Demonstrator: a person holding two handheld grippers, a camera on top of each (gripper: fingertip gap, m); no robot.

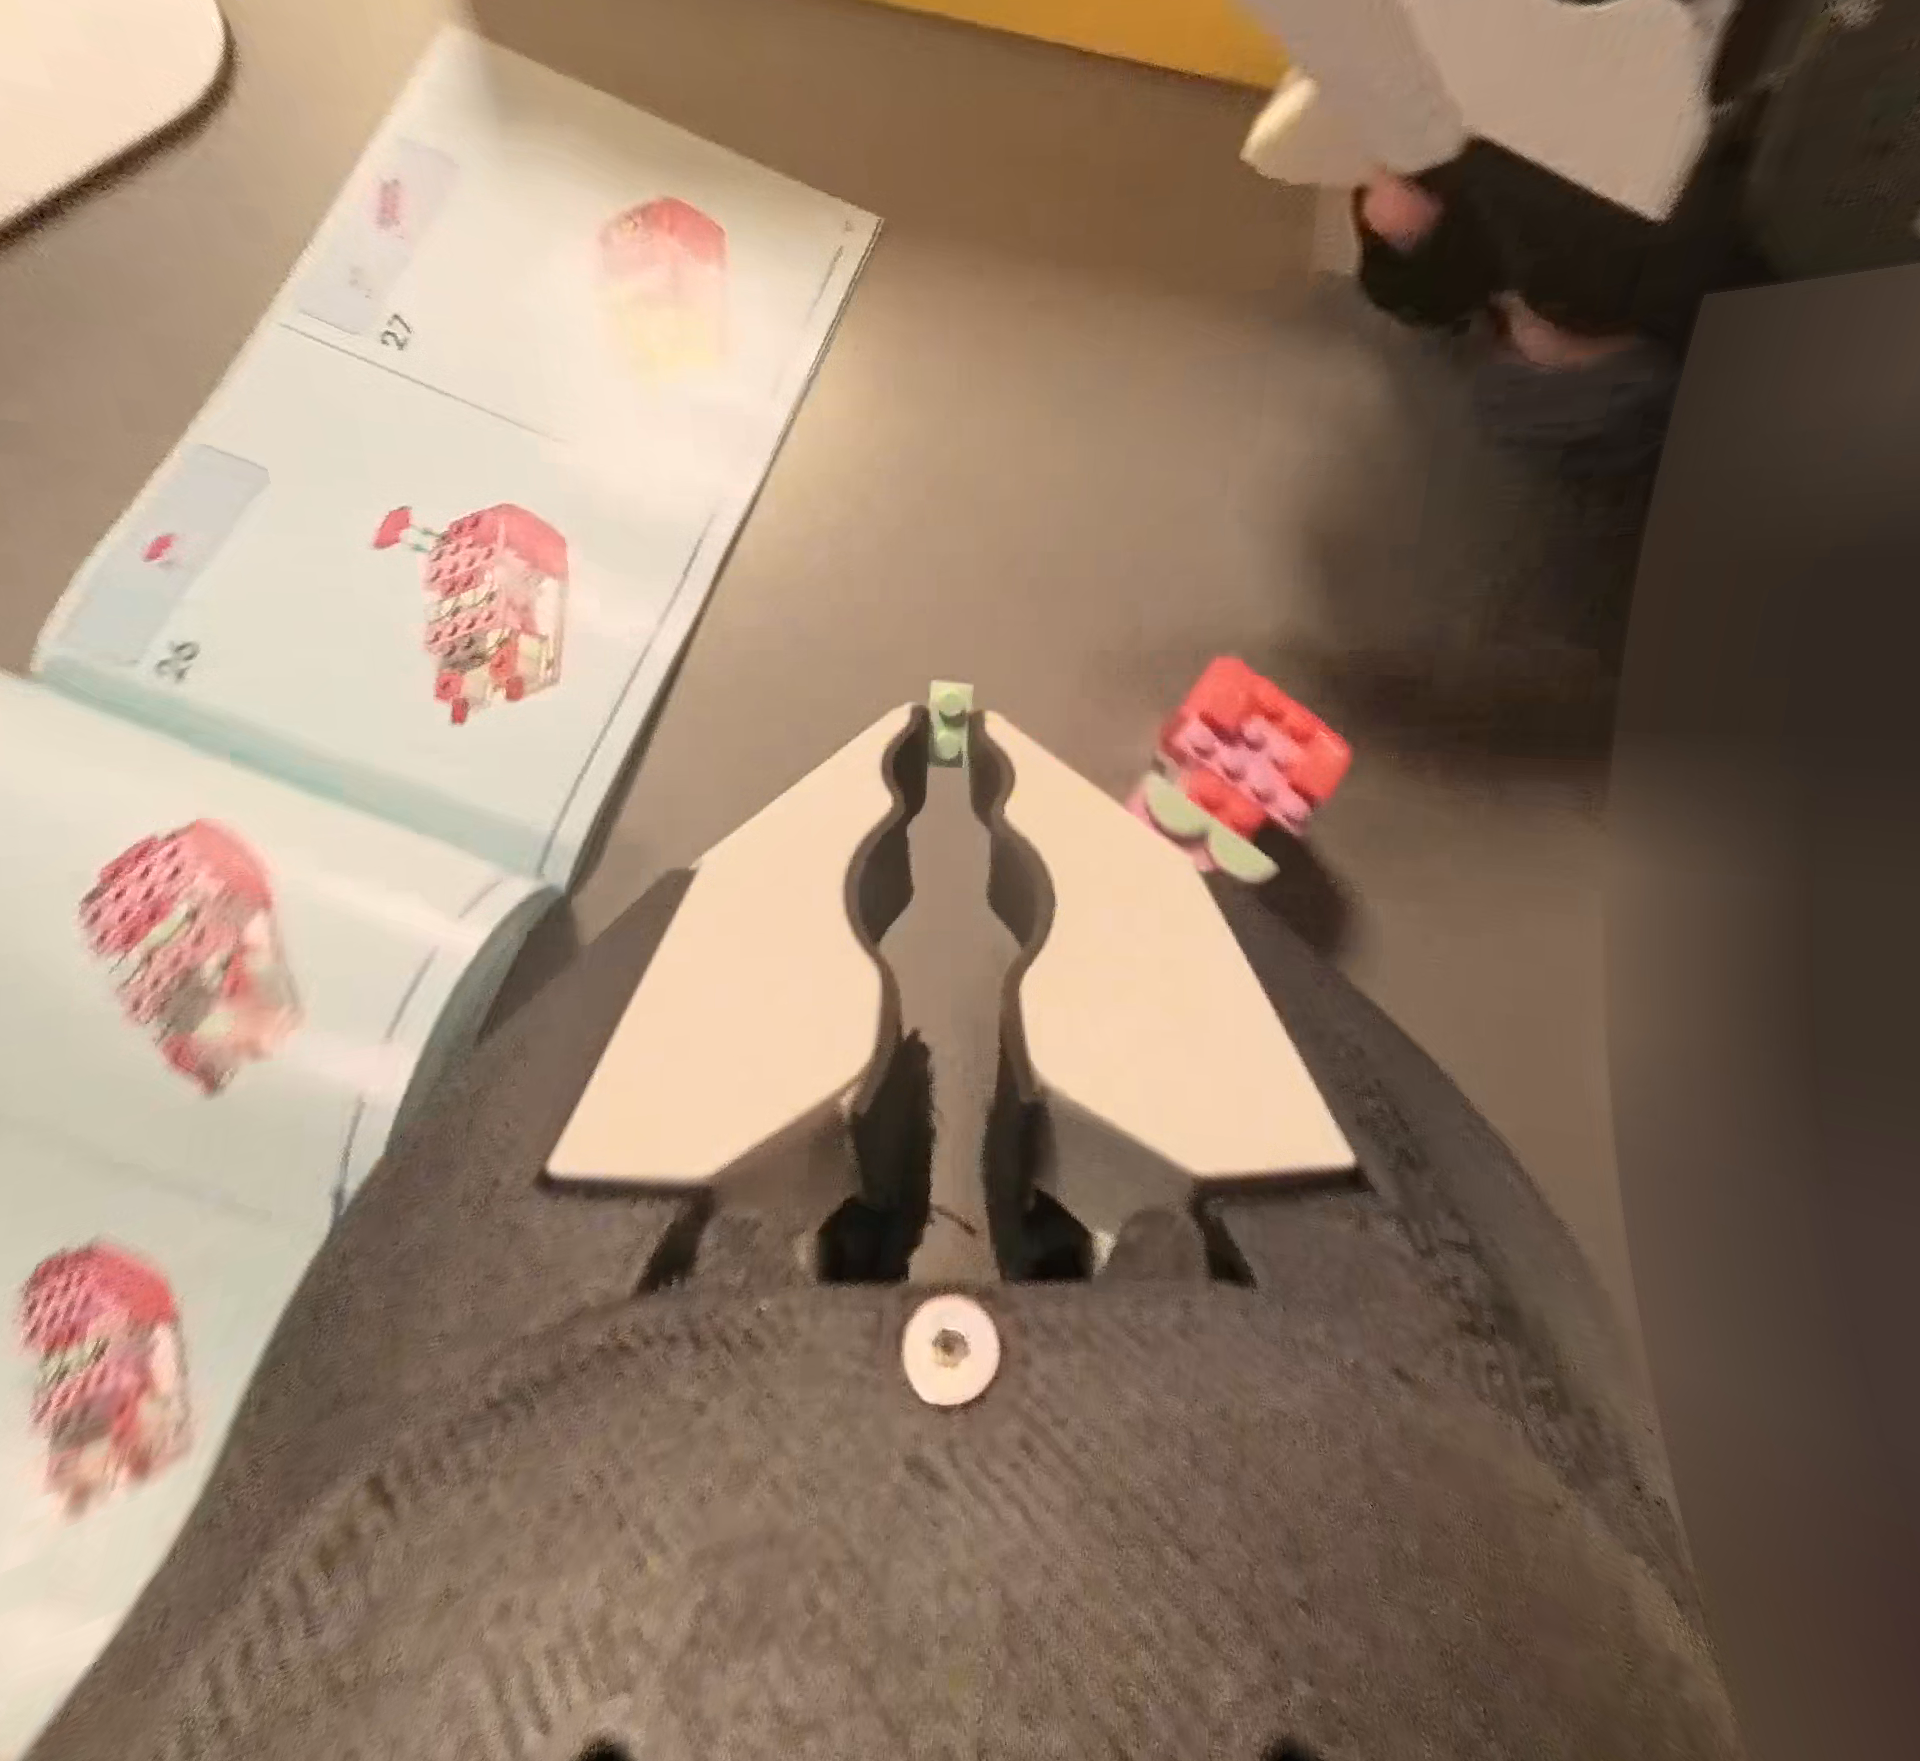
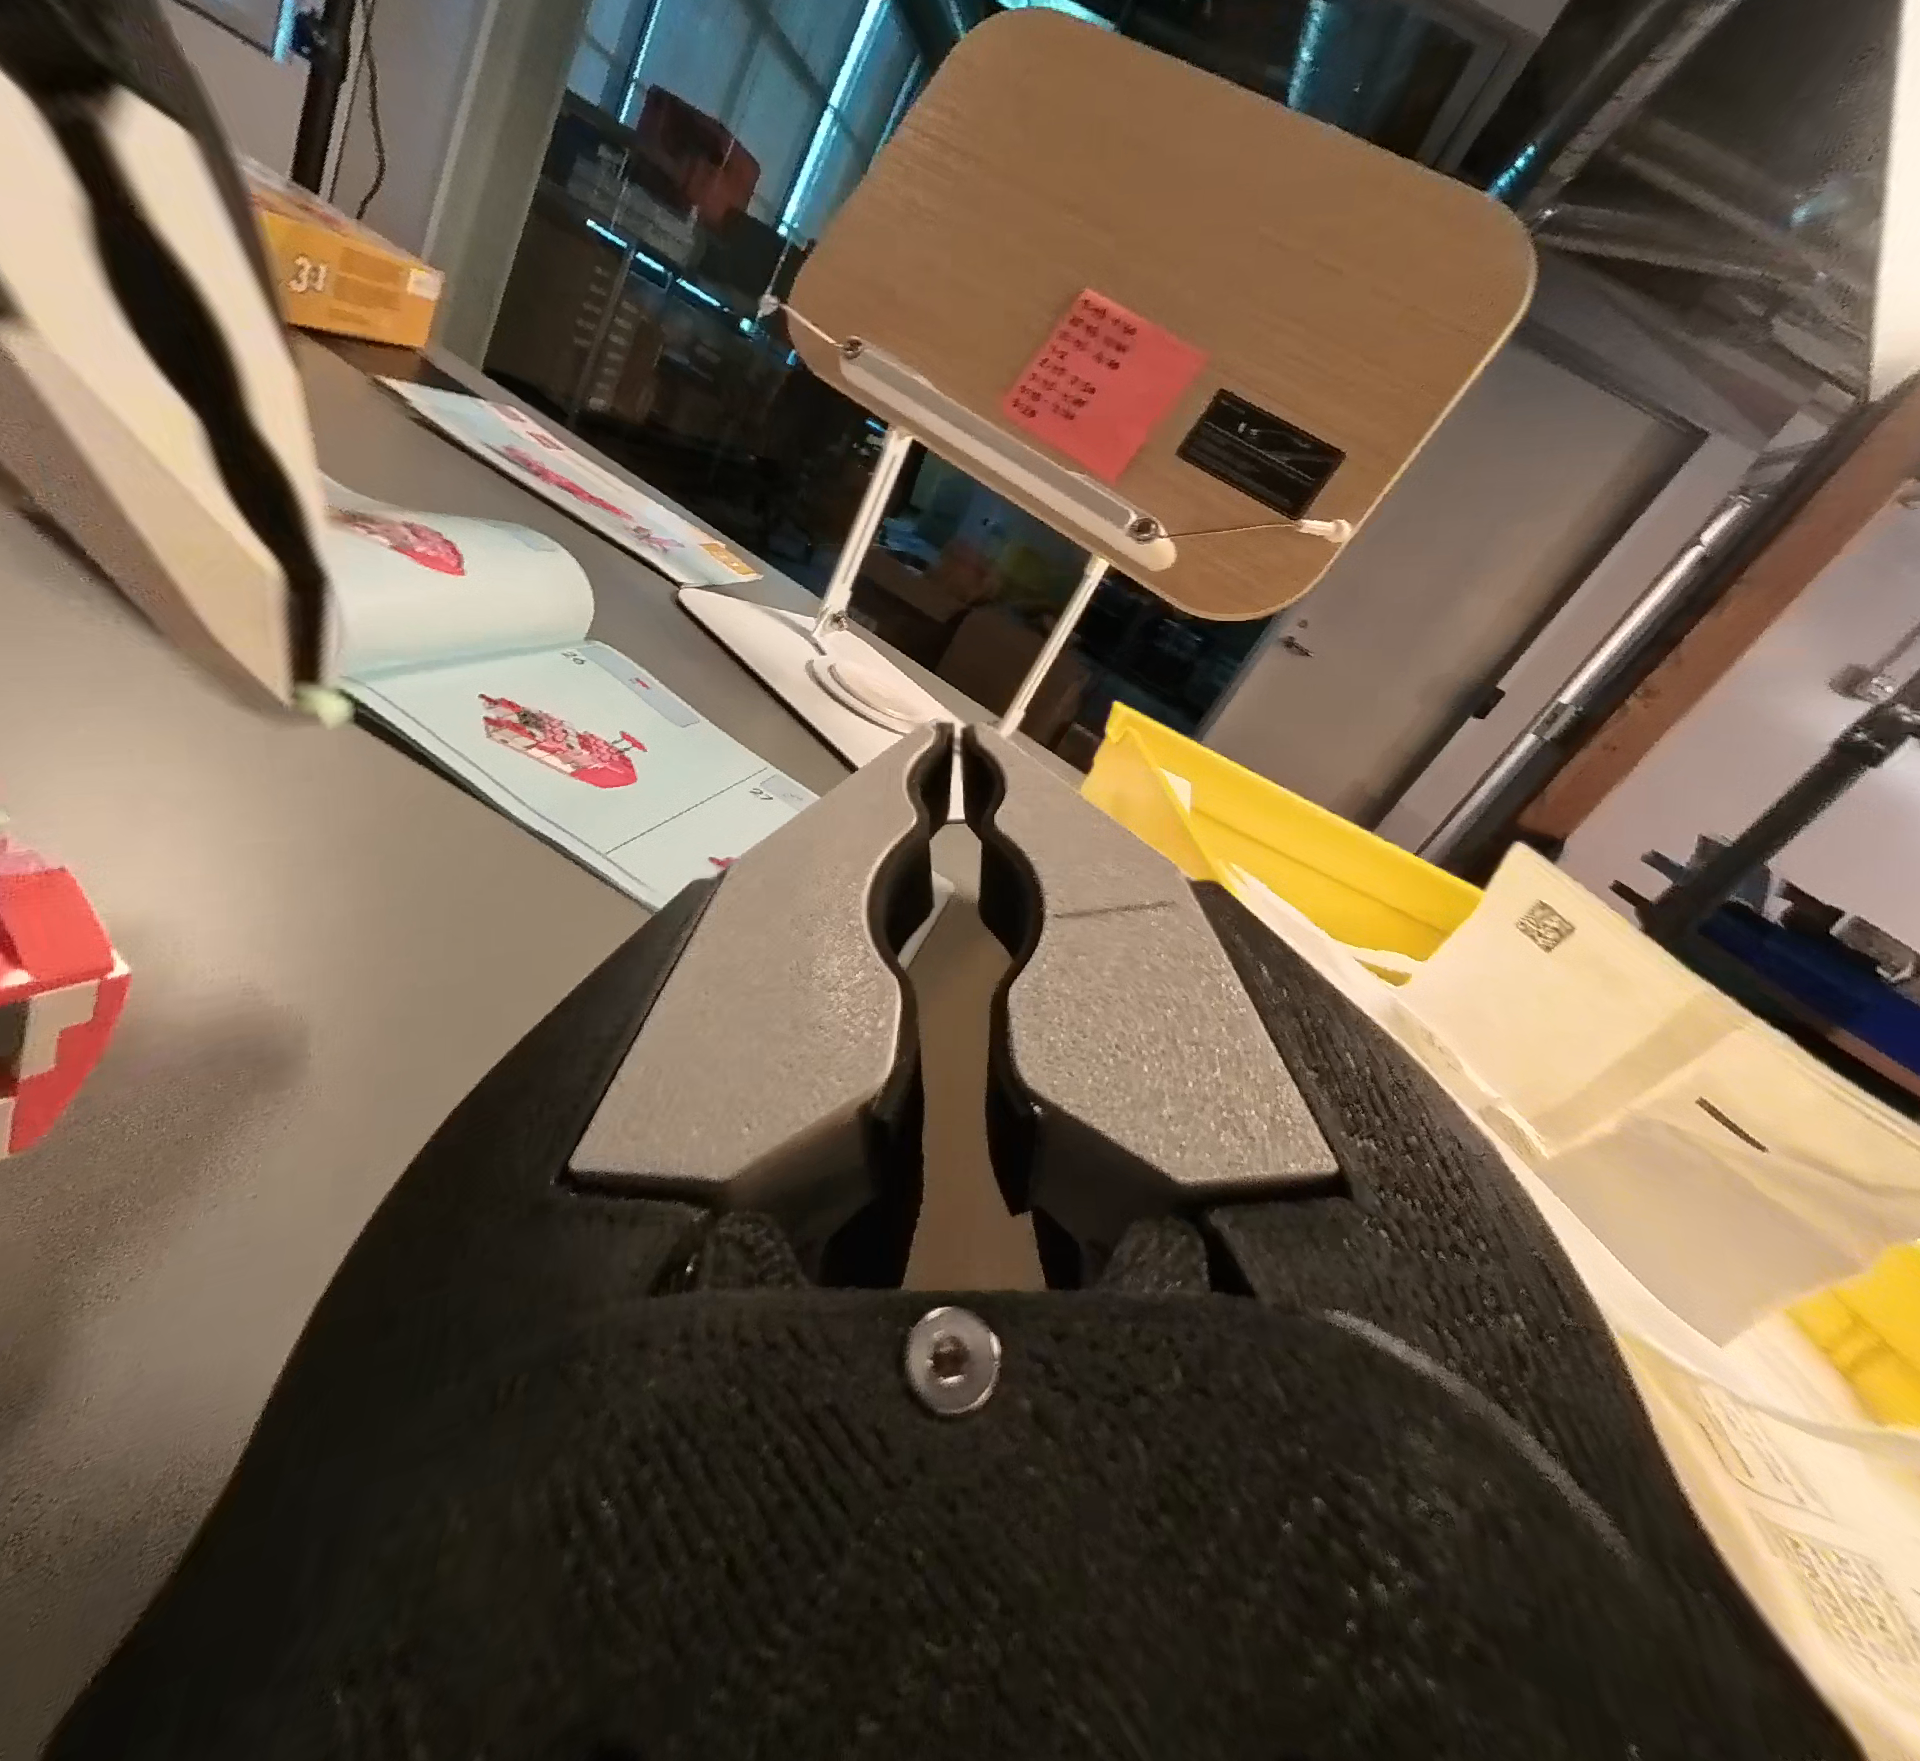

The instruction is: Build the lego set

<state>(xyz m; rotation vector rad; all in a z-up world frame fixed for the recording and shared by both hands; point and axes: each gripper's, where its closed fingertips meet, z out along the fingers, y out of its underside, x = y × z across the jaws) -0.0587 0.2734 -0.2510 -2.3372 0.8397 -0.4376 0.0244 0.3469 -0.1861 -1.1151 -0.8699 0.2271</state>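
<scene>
1. Your left gripper (image 1: 951, 724) is nearly closed, its two fingertips pinching a small pale-green studded plate (image 1: 951, 722). Two round studs show on the plate's top, and its far end pokes out past the tips.
2. Those left fingers (image 1: 790, 932) are flat cream wedges with wavy dark inner edges, seated in a rough, woven-looking black body.
3. Just to the right of that gripper a chunky brick model (image 1: 1247, 761) sits on the table. It is red and pink, studded on its upper face, with pale-green rounded pieces at its near edge.
4. To your left lies an open instruction booklet (image 1: 499, 485), pale blue glossy pages printed with pink-red build pictures, the near page curling up.
5. The table (image 1: 1039, 464) is smooth, matte grey-brown.
6. Your right gripper (image 2: 956, 740) is closed tip to tip, and nothing shows between the pads. Its fingers (image 2: 790, 1015) are grainy grey with the same wavy profile.
7. Beyond it stands a wood-grain board (image 2: 1164, 257) with rounded corners on thin white legs, carrying a pink sticky note (image 2: 1101, 381) and a small black label (image 2: 1259, 452).
8. To its right are a glossy yellow bin (image 2: 1299, 838) and cream paper packets (image 2: 1621, 1067). A yellow box (image 2: 353, 288) sits far left.
</scene>
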